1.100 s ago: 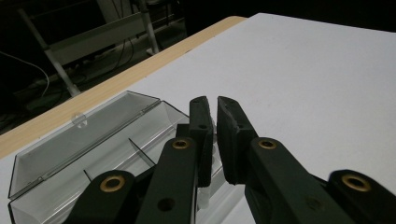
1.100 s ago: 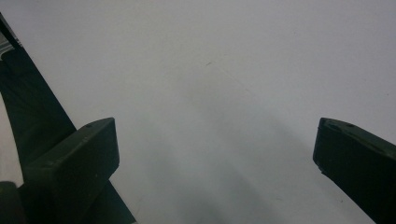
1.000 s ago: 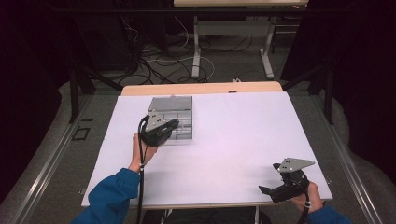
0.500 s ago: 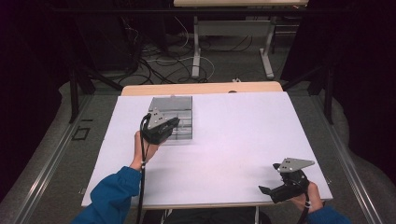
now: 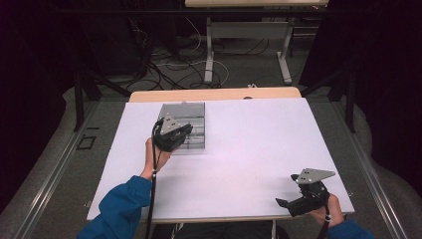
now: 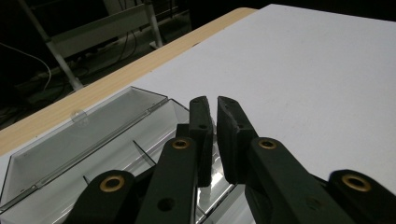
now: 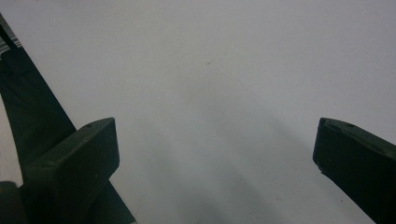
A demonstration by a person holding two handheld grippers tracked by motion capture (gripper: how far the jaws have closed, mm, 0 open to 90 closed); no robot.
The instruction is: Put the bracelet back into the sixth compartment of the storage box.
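A clear plastic compartment box (image 5: 191, 117) lies at the back left of the white table top (image 5: 259, 139). In the left gripper view its lid (image 6: 70, 140) is folded open and thin dividers show inside. My left gripper (image 5: 186, 132) hovers over the box's front part with its jaws shut and nothing between them (image 6: 215, 108). My right gripper (image 5: 287, 195) rests near the table's front right corner. Its jaws stand wide open over bare white surface (image 7: 215, 154) and hold nothing.
A wooden strip (image 5: 214, 93) runs along the table's far edge. Behind it are desk legs (image 5: 209, 45) and loose cables (image 5: 164, 64) on the floor. A blue sleeve (image 5: 119, 209) comes in at the front left.
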